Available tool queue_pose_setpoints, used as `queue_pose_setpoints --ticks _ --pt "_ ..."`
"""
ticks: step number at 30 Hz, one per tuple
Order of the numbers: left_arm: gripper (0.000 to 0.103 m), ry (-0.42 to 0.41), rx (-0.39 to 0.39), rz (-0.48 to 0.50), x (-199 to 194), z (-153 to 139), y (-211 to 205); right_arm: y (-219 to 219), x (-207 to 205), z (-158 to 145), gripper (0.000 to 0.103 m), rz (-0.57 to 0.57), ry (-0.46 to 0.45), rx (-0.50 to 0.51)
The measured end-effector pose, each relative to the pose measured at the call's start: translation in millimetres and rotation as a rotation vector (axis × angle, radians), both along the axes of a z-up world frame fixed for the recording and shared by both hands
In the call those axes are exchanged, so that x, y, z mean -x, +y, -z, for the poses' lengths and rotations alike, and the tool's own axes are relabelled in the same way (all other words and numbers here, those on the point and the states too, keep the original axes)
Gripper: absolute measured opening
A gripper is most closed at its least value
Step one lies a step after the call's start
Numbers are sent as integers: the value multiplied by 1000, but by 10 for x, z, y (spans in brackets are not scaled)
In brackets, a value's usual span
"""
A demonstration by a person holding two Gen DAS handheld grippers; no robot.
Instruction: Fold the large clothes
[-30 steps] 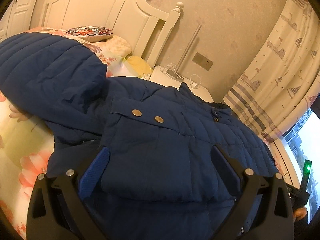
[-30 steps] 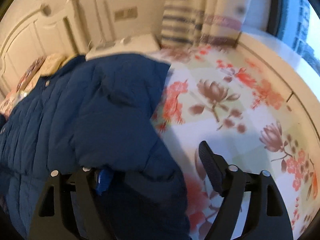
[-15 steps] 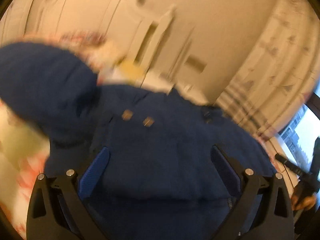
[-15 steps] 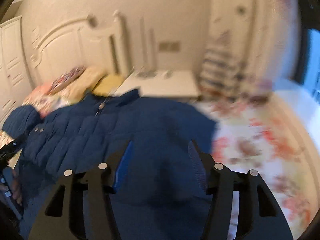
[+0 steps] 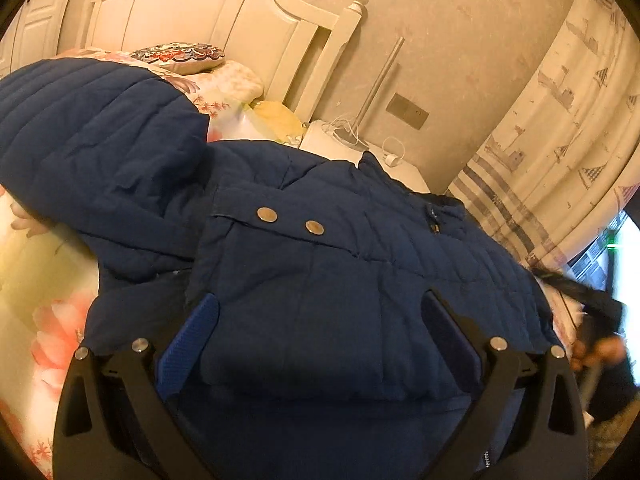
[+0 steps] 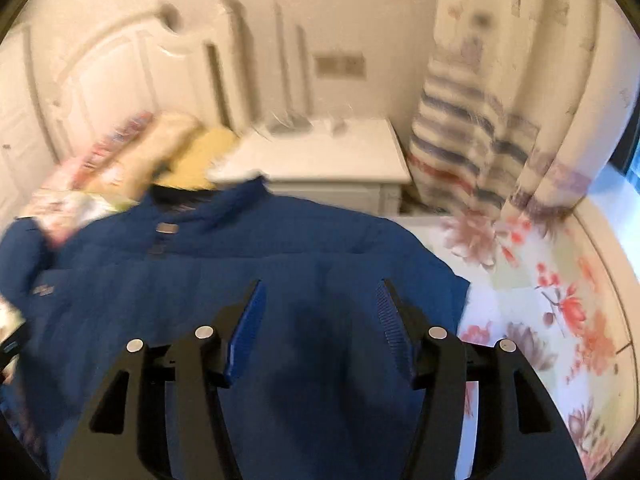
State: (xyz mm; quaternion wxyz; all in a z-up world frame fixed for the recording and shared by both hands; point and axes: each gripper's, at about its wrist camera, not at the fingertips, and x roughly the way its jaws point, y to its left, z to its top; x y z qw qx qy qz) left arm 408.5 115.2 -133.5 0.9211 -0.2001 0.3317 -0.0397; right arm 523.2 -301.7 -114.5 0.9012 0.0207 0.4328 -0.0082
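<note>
navy quilted jacket [image 5: 320, 288], pink-flowered bedsheet [image 6: 560, 300], cream headboard [image 5: 208, 12], striped curtain [image 5: 560, 128]

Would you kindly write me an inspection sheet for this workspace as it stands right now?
Surface: bed with floral sheet, bare to the jacket's right.
Job's things: blue quilted jacket spread out; sleeve lies off to one side; two snaps show.
Clutter: pillows by the headboard.
Grippers: left gripper open over the jacket, holding nothing; right gripper open over the jacket, holding nothing; view blurred.
Cables: white cord on the nightstand.
Surroundings: white headboard, wall switch plate, patterned curtain, window.
</note>
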Motion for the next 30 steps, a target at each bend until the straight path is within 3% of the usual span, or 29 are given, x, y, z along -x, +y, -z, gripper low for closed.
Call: queue_pose_setpoints --ticks 1,4,6,9,11,13,17,19,21,24,27,30 --pt "101 -1 5 1 -4 -1 1 -63 -107 167 60 7 48 -49" --pt "101 0 9 1 -11 7 4 -15 -46 82 62 40 67 -30" --pt "101 -1 7 1 -7 5 4 107 116 -81 63 50 10 -19" --pt "101 0 9 2 -9 5 13 508 428 -217 68 -73 -73 -28" --pt "101 -4 16 1 -13 0 23 814 559 -134 88 -171 -64 21" --pt "101 -7 27 1 -2 3 47 1053 539 170 88 -229 39 117" --pt "101 -18 35 1 12 -3 55 1106 744 29 88 -142 6 123" --pt "100 -27 53 0 24 -12 83 1194 991 -153 88 -183 -78 25" --pt "100 -50 89 -17 76 -49 156 1387 1112 -79 88 -264 -58 38" --pt "100 -107 195 -124 234 -183 478 1611 1131 270 90 -316 13 134" --pt "100 -183 356 -337 539 -347 1155 1549 1093 246 94 -306 -2 96" --pt "100 -185 438 -517 711 -402 1930 1505 1081 267 95 -305 -15 81"
